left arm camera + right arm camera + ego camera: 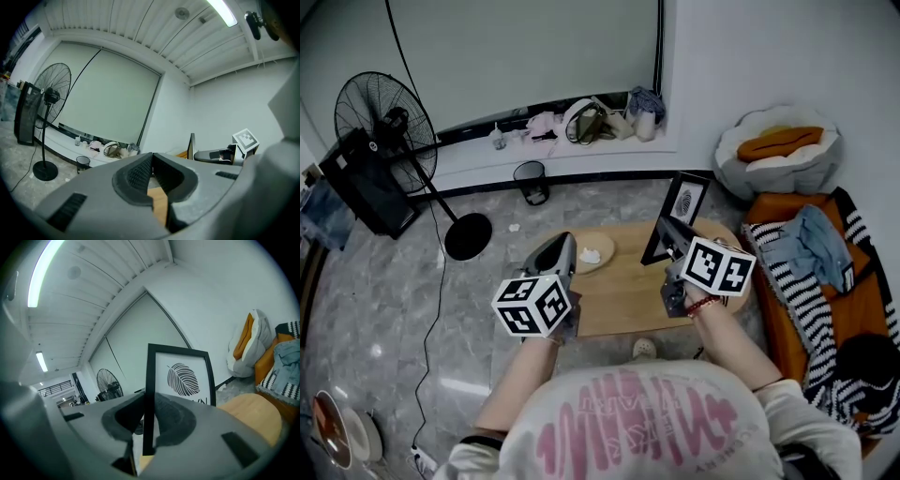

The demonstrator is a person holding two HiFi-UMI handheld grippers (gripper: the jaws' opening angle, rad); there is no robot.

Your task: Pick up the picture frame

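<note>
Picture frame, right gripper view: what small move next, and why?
Probably lift it straight up slightly, grip unchanged: the right gripper clamps only one side edge of the black leaf-print picture frame, upright and seemingly close above the light wooden table.

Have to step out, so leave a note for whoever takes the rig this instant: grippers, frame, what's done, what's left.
Right gripper: shut on one side edge of the picture frame, which stands upright with its leaf print towards the right gripper view.
Left gripper: shut, empty, by the wooden table.
Done: frame gripped; it looks raised off the table, though its bottom edge is hidden.
Left: confirm it is clear of the table and keep the grip firm.
</note>
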